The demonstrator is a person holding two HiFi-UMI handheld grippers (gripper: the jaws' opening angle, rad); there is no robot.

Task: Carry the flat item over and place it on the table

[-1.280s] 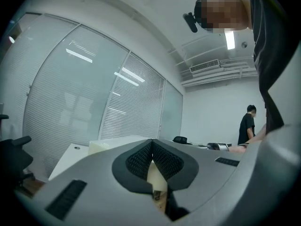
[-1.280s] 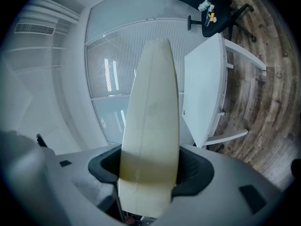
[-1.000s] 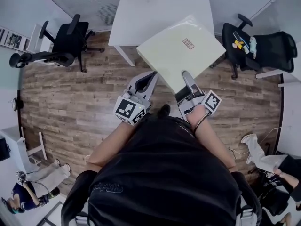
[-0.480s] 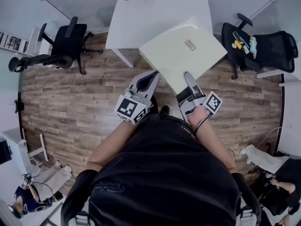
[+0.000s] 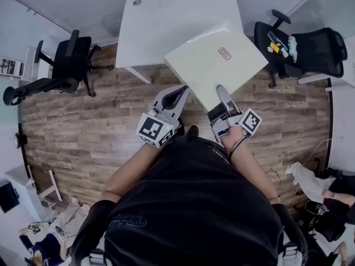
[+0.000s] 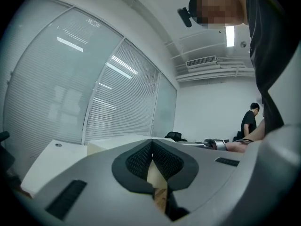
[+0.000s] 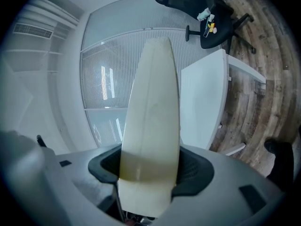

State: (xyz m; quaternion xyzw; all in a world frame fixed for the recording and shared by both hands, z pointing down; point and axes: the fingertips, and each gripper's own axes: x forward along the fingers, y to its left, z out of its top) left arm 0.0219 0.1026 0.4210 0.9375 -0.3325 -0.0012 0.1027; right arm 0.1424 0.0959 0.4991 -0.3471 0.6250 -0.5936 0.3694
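A wood-plank floor (image 5: 83, 132) runs under a white table (image 5: 166, 26), with black office chairs (image 5: 72, 60) at either side. Glass walls carry closed blinds (image 6: 127, 102); a ceiling strip light (image 6: 229, 36) glows beside an air vent (image 6: 201, 61).

Label (image 5: 224, 53) on my flat box (image 5: 202, 73): print too small to read. The box hides the near right corner of the white table (image 5: 166, 26).

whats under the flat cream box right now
Below the box, the head view shows the white table corner and the wood floor. The patch it covers is hidden.
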